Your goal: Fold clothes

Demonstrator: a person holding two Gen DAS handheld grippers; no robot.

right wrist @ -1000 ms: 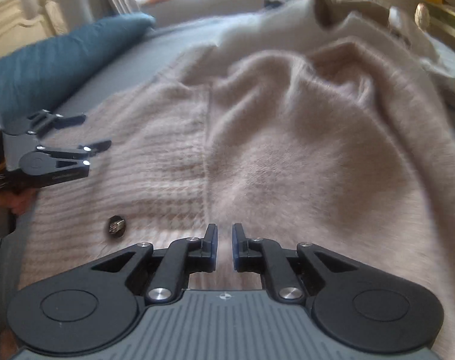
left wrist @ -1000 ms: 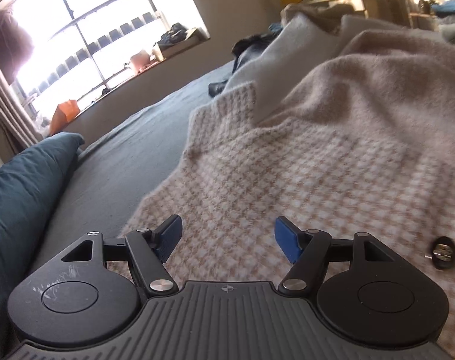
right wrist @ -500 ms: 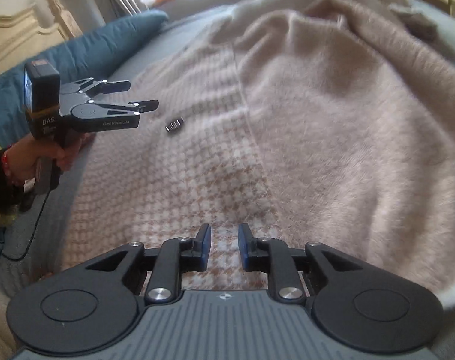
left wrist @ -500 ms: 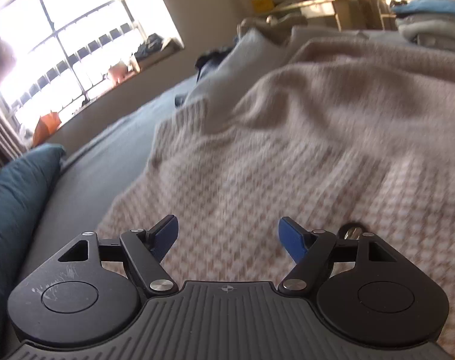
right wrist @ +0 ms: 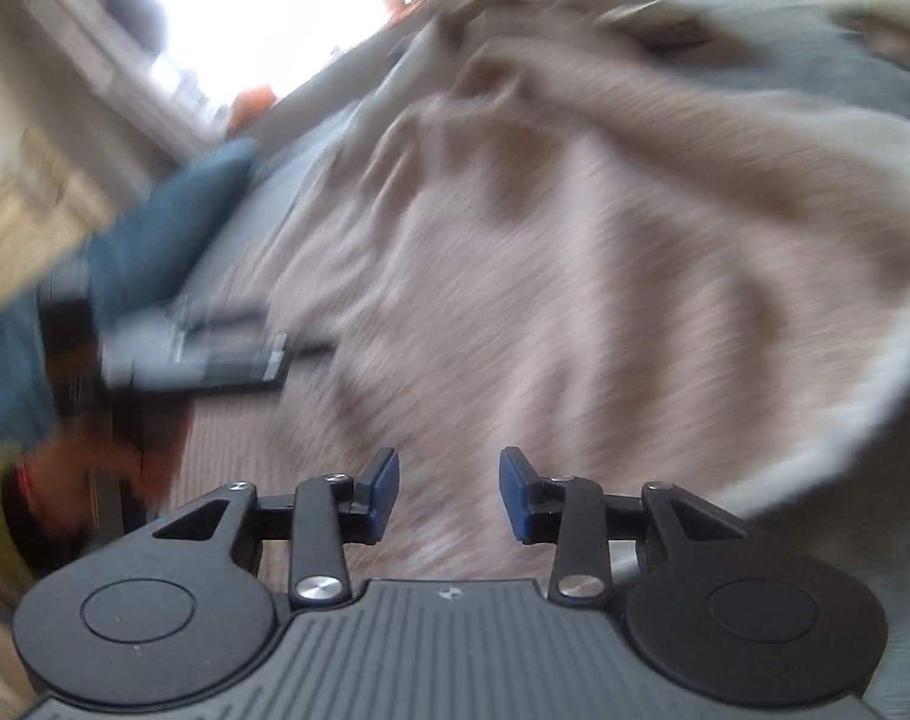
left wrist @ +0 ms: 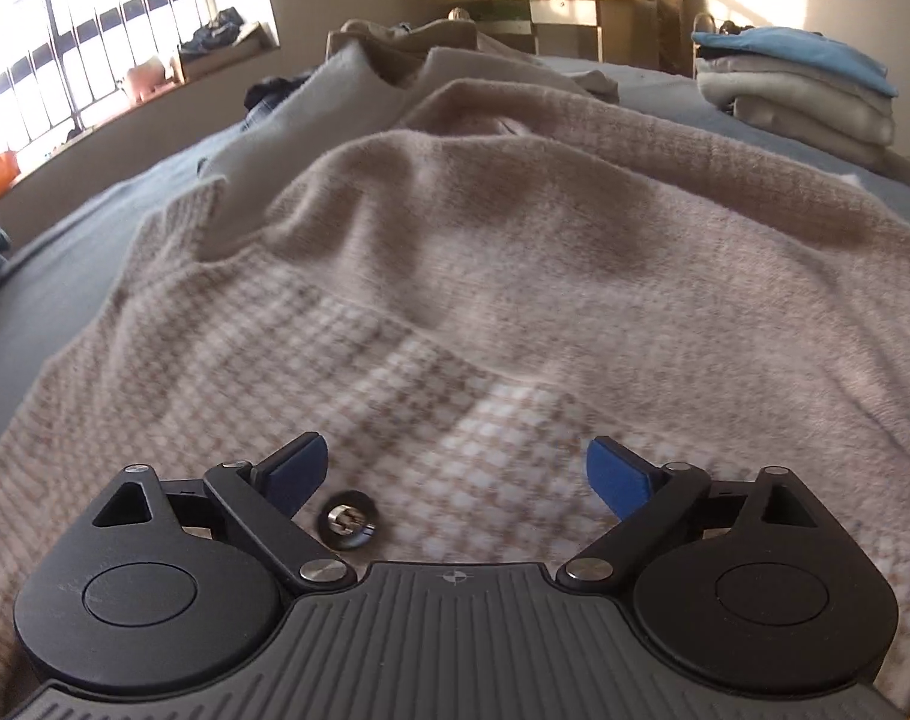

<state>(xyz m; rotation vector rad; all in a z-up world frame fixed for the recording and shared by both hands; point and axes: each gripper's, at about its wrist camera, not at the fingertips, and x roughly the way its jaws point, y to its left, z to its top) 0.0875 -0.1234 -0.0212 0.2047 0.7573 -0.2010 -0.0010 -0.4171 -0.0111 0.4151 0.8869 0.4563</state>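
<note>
A: Where is the beige sweater (left wrist: 515, 276) found?

B: It is spread flat across the grey bed (left wrist: 83, 276). Its checked lower panel lies nearest the left gripper (left wrist: 455, 471), and its plain fuzzy part is bunched further back. A dark metal button (left wrist: 346, 519) is seen on the checked panel, just beside the left finger (left wrist: 293, 471) of that gripper.

A: How are the left gripper's jaws set?

B: They are spread wide, having just been opening, and nothing is gripped; only the sweater's knit is seen below the gap.

A: And the right gripper (right wrist: 449, 489)?

B: Its jaws are parted to a moderate gap, also having just been opening. No cloth is pinched between the blue pads (right wrist: 386, 483); the sweater is seen beneath them. That view is heavily blurred.

A: What else is seen around the sweater?

B: A stack of folded clothes (left wrist: 797, 90) is placed beyond the sweater's far right edge. A teal pillow (right wrist: 167, 228) is seen off the sweater's left side. In the right wrist view the left gripper is seen over the sweater's left part, held in a hand (right wrist: 95, 468).
</note>
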